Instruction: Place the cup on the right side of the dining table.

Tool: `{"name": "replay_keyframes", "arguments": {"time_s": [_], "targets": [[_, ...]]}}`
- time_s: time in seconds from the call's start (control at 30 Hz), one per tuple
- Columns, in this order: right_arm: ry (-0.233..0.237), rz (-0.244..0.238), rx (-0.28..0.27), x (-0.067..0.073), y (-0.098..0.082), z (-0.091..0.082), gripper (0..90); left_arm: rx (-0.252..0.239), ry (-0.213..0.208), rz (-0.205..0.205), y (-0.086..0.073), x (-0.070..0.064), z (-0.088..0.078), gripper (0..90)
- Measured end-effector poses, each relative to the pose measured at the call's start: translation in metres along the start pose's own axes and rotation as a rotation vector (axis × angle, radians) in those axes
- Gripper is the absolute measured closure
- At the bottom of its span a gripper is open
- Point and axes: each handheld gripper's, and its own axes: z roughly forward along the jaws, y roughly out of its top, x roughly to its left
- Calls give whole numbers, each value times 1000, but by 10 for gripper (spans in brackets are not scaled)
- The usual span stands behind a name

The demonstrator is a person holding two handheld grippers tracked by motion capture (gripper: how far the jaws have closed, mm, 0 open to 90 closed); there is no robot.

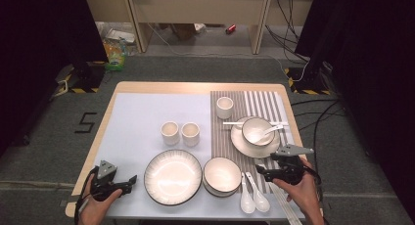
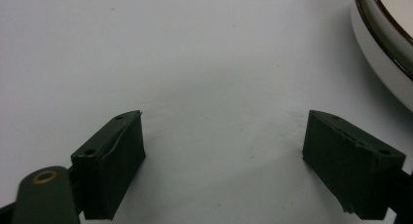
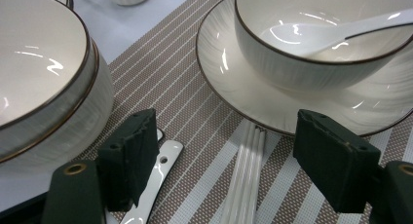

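Spoons [image 1: 253,195], two white ones, lie side by side on the striped mat [image 1: 222,137] near the front edge of the bench [image 1: 147,86], just beside the right gripper [image 1: 260,173]. In the right gripper view its jaws stand wide apart with nothing between the pads; a spoon handle [image 3: 158,171] lies just under the left pad, and white chopsticks [image 3: 246,173] lie on the mat between the two pads. Beyond the jaws a small bowl with a spoon in it [image 3: 321,36] sits on a saucer [image 3: 234,83], and a stack of bowls [image 3: 44,83] stands to the left.

The left gripper [image 1: 128,180] rests low over the pale sheet [image 2: 195,63] at the near left, jaws also wide open and empty, beside the rim of a large plate [image 2: 384,53]. Farther back stand two cups [image 1: 180,133], with a third cup [image 1: 224,107] on the mat.
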Motion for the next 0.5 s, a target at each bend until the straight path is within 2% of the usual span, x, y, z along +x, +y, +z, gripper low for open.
{"name": "replay_keyframes", "arguments": {"time_s": [0.23, 0.5], "targets": [[-11, -1, 4, -1, -5, 0, 248, 1, 0, 0, 0, 0, 0, 144], [-12, 19, -13, -4, -16, -2, 245, 2, 0, 0, 0, 0, 0, 144]]}}
